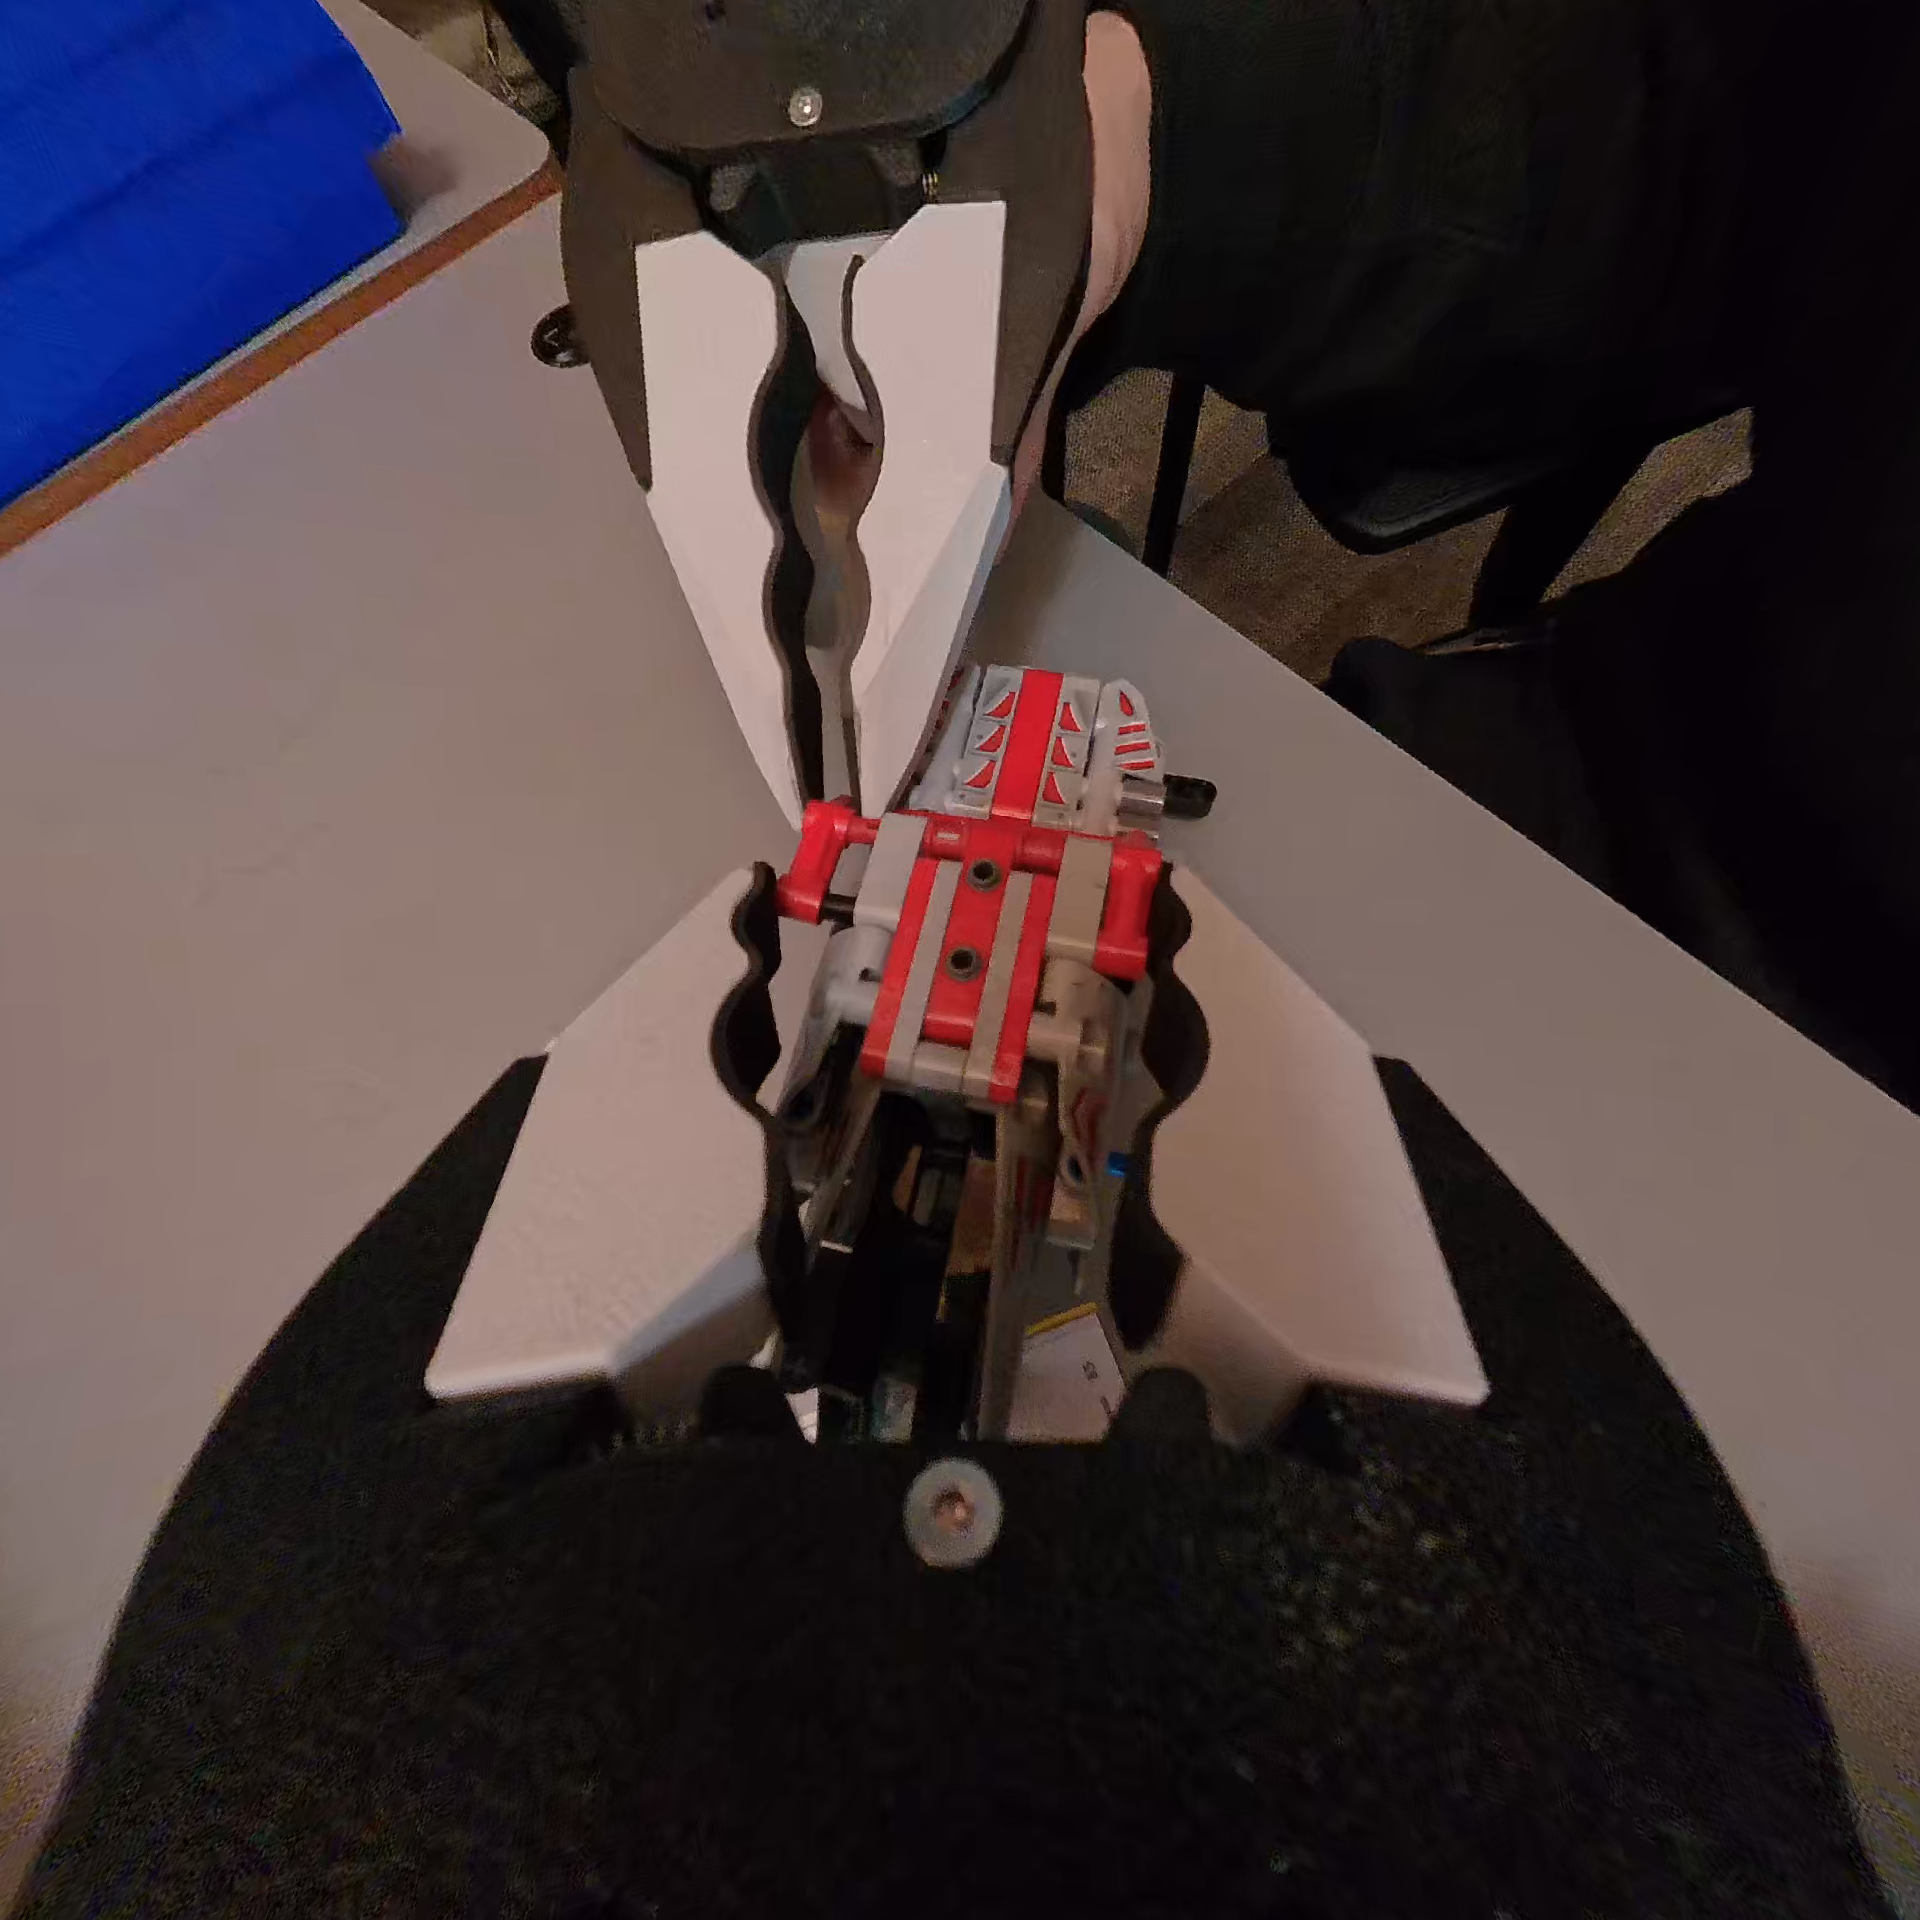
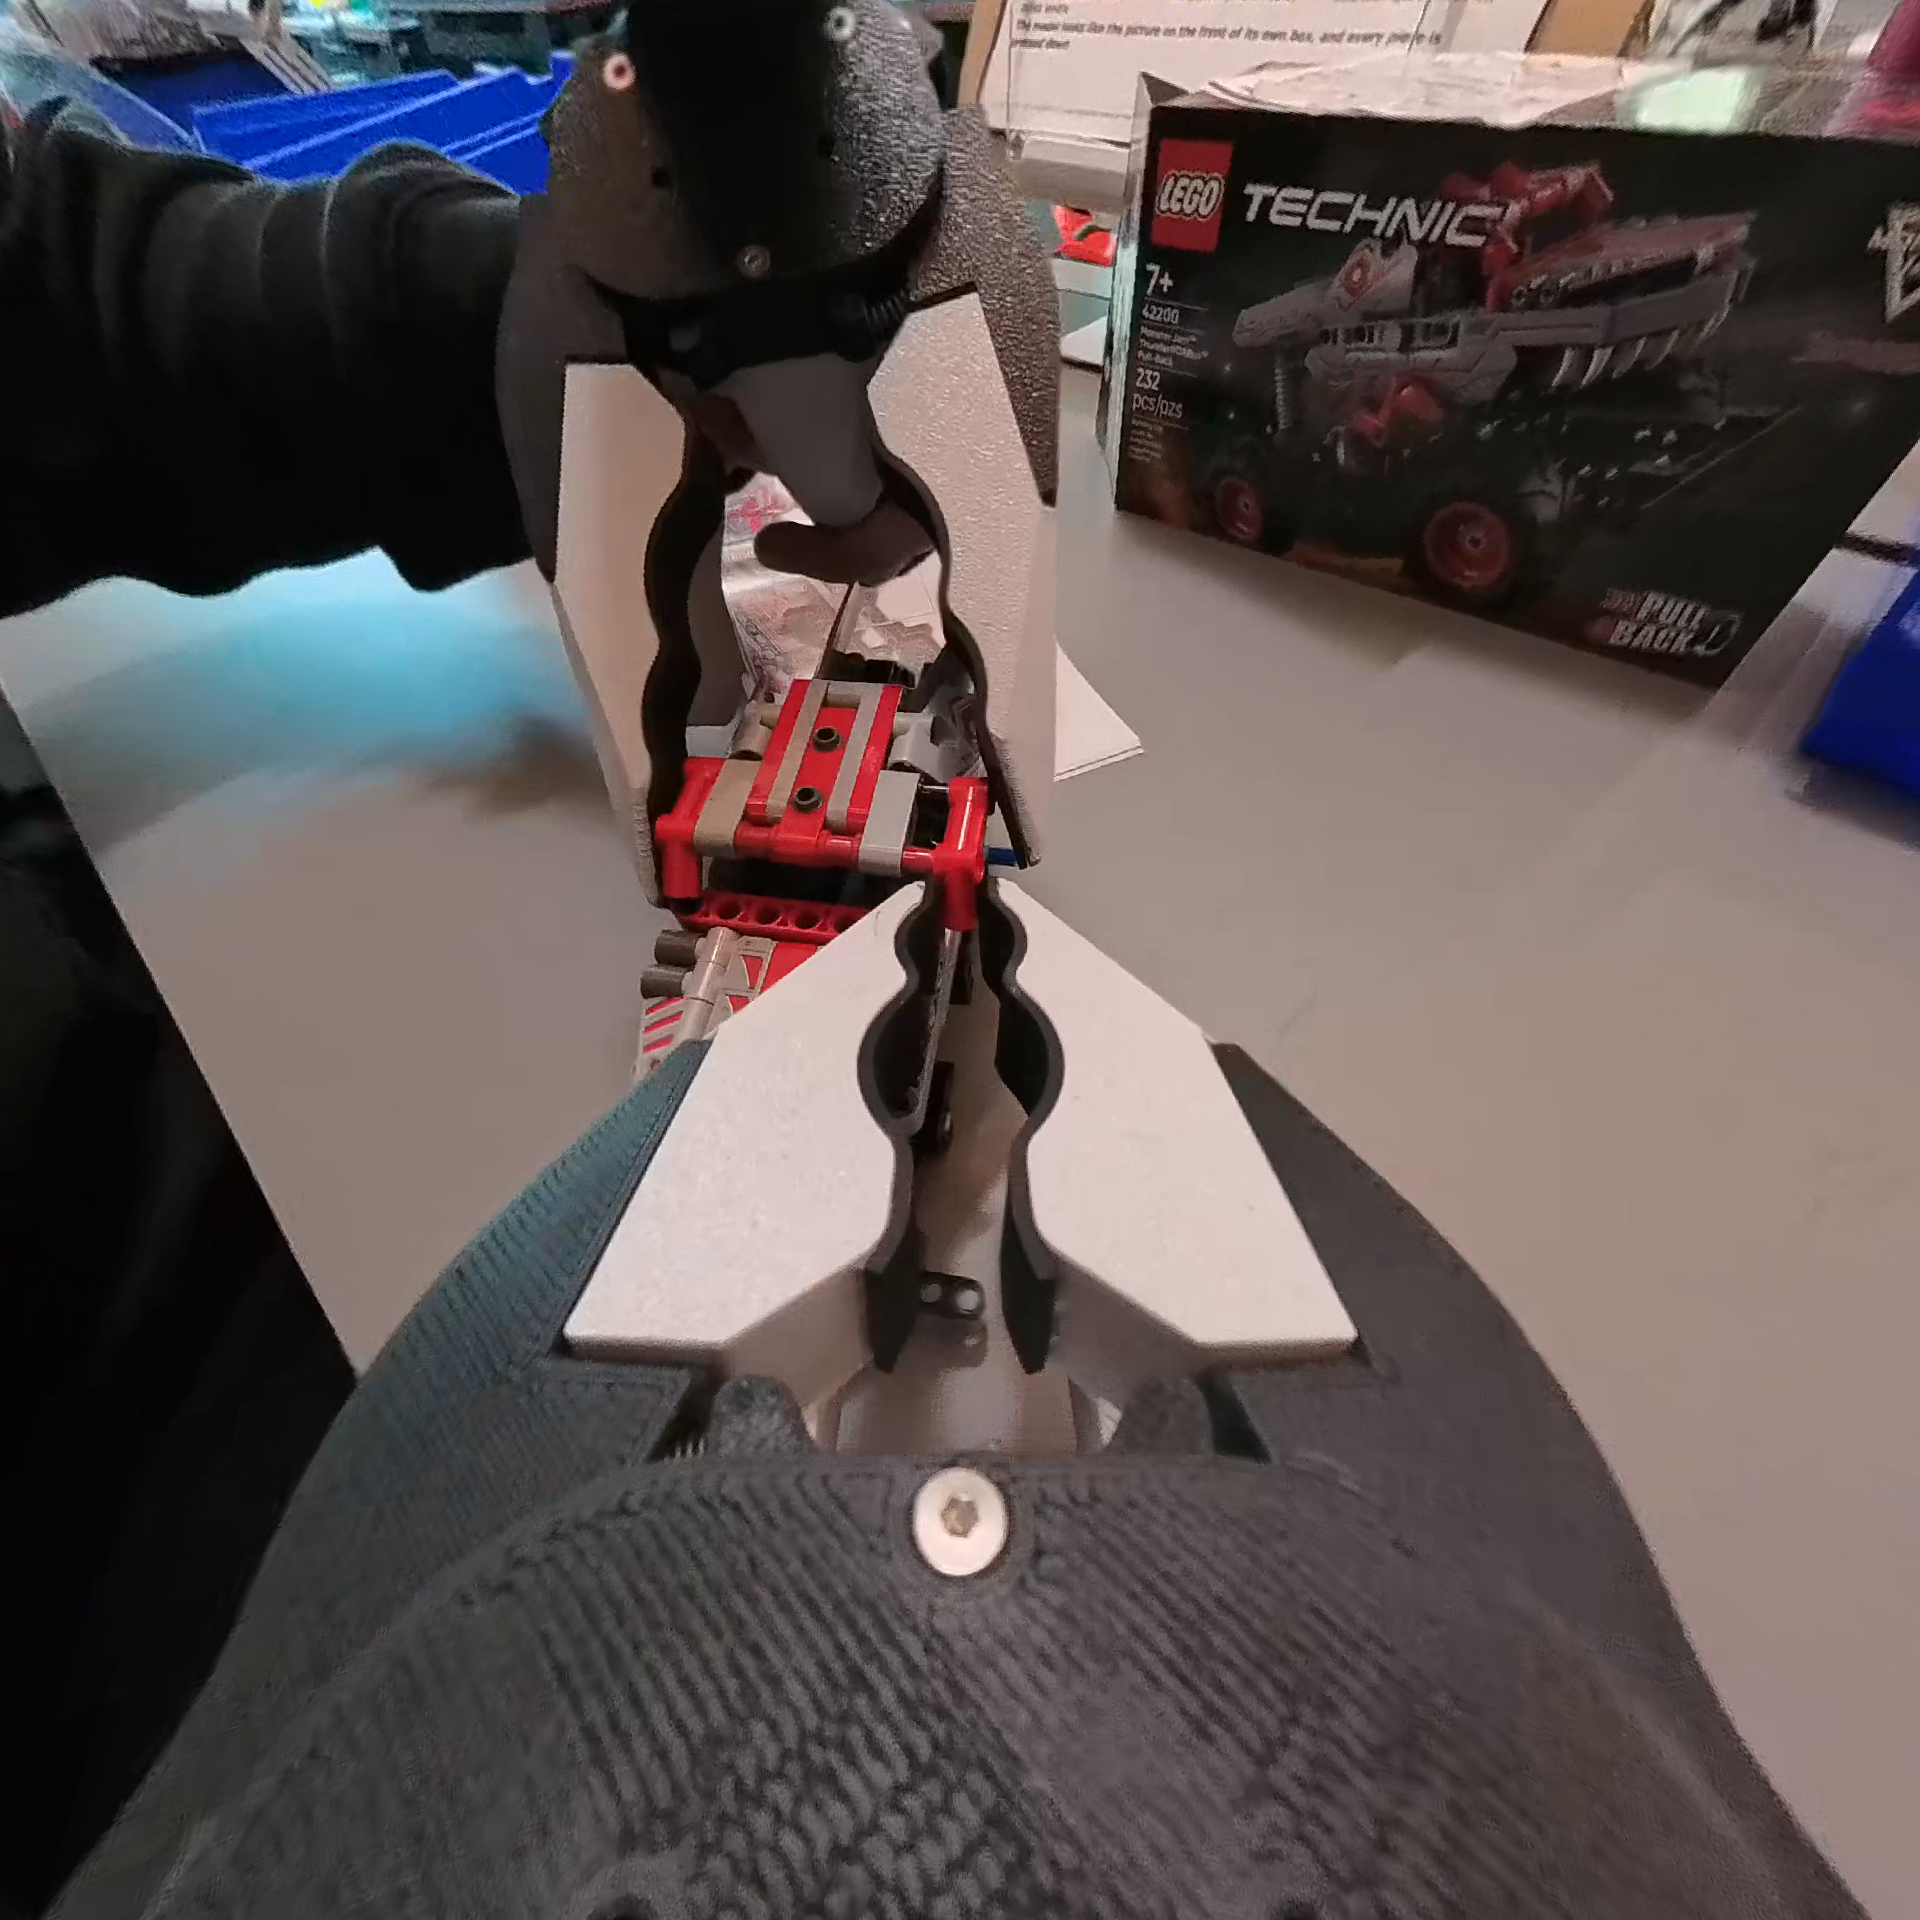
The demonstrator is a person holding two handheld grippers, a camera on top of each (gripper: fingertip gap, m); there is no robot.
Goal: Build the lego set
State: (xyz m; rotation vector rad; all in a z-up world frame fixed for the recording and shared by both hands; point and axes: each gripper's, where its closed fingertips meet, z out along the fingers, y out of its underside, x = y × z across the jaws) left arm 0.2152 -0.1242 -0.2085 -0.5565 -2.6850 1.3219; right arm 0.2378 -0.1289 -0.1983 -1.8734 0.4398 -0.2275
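Left wrist view: the left gripper [image 1: 961, 935] is clamped on the lego model [image 1: 961, 966], a red and grey build held between its two white fingers at frame centre. The model's striped red-grey top faces the camera; a patterned grey and red section sits at 12 o'clock of it, with a short black pin sticking out toward 2 o'clock.

The right gripper [image 1: 831, 800] comes in from 12 o'clock, fingers nearly together, tips pinching a red corner piece [image 1: 826, 831] at the model's 10 o'clock corner.

Right wrist view: the right gripper [image 2: 961, 894] has its jaws drawn close on that red corner piece [image 2: 961, 831]. A thin grey and black part runs back between its fingers; what it is cannot be told. The left gripper [image 2: 831, 790] reaches in from 12 o'clock, clamped around the lego model [image 2: 821, 790], which sits over the grey table [image 2: 1351, 935]; whether it touches the table cannot be told.

Containers: a dark lego box [image 2: 1507, 384] stands at 2 o'clock on the table, top flaps open, contents not visible. Blue bins [image 2: 395, 114] at 11 o'clock, contents not visible. A clear bag [image 2: 774, 603] shows between the left gripper's fingers; its contents are too blurred to tell.
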